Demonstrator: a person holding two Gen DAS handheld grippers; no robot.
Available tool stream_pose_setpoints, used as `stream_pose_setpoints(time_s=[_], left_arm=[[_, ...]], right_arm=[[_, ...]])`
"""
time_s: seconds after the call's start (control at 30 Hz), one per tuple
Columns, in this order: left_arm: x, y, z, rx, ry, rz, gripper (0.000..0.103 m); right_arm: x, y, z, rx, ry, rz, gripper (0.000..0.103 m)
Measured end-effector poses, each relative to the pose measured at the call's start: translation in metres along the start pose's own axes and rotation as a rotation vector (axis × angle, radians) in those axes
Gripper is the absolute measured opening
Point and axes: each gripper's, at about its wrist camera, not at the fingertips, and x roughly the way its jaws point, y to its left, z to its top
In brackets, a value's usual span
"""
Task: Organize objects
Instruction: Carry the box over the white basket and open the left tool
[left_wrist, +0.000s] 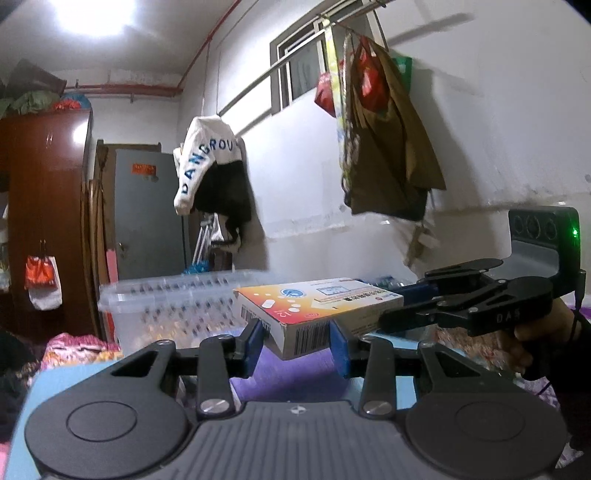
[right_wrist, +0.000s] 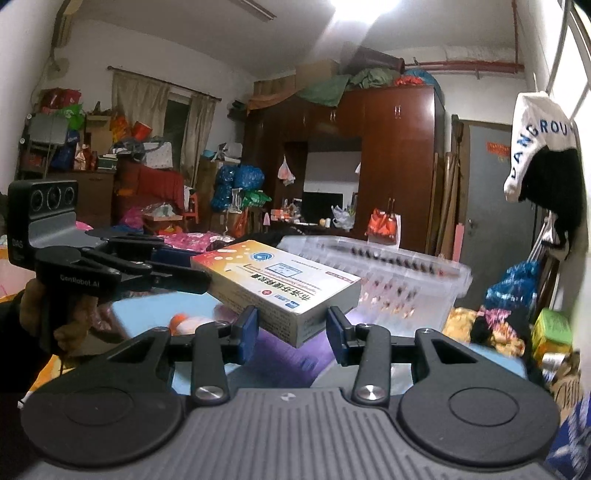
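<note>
A flat medicine box (left_wrist: 317, 299) with an orange and white top is held up in the air, roughly level. My left gripper (left_wrist: 295, 332) is shut on its near end, blue pads (left_wrist: 255, 338) against both sides. From the right, my right gripper (left_wrist: 400, 304) clamps the far end. In the right wrist view the same box (right_wrist: 273, 284) sits between the pads of my right gripper (right_wrist: 293, 328), and my left gripper (right_wrist: 192, 269) grips the other end from the left. A clear perforated plastic basket (left_wrist: 166, 306) (right_wrist: 406, 280) stands just behind the box.
Below the box lies a purple mat (left_wrist: 291, 373) on a light blue surface (right_wrist: 155, 306). A hand (left_wrist: 524, 339) holds the right gripper's handle. Clothes and bags (left_wrist: 384, 147) hang on the wall. A brown wardrobe (right_wrist: 391, 155) and a grey door (left_wrist: 147, 214) stand behind the cluttered bedding.
</note>
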Motion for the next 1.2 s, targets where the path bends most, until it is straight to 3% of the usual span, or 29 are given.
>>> stream_pose_setpoints(time_s=[0.2,0.5,0.77,1.1,1.17,1.2], left_arm=[[0.037,0.029,0.039,-0.015,-0.022,0.024,0.043],[0.108,0.080,0.073,-0.025,0.065,0.060,0.042],[0.169,0.124,0.067,-0.092,0.178,0.079,0.040],[0.196,0.150,0.051,-0.117,0.273,0.107,0.041],[0.195,0.152,0.051,-0.108,0.258,0.146,0.048],[0.191,0.152,0.052,-0.104,0.241,0.172,0.051]], right_arm=[[0.044,-0.035,0.028,0.011,0.050,-0.003,0.043],[0.108,-0.083,0.044,0.089,0.116,-0.024,0.042],[0.152,-0.108,0.034,0.110,0.233,-0.061,0.040],[0.171,-0.121,0.025,0.116,0.332,-0.079,0.039],[0.164,-0.117,0.027,0.086,0.314,-0.152,0.046],[0.155,-0.114,0.029,0.079,0.289,-0.176,0.059]])
